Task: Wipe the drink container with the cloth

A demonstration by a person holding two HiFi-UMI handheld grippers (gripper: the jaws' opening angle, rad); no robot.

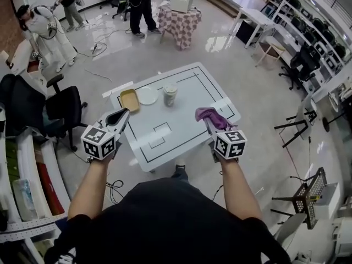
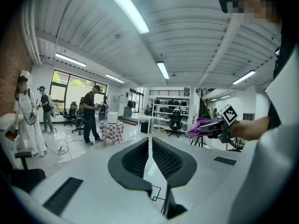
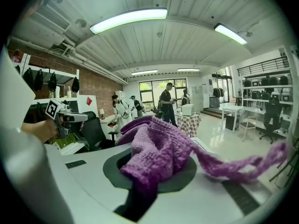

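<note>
Head view: both grippers over the near edge of the white counter (image 1: pixel 181 133).
Left gripper (image 1: pixel 123 113), lower left, jaws closed and empty. Right gripper (image 1: pixel 205 119), lower right, jaws clamped on the purple cloth (image 1: pixel 213 114). Drink container (image 1: pixel 170 95) upright mid-counter, apart from both.
</note>
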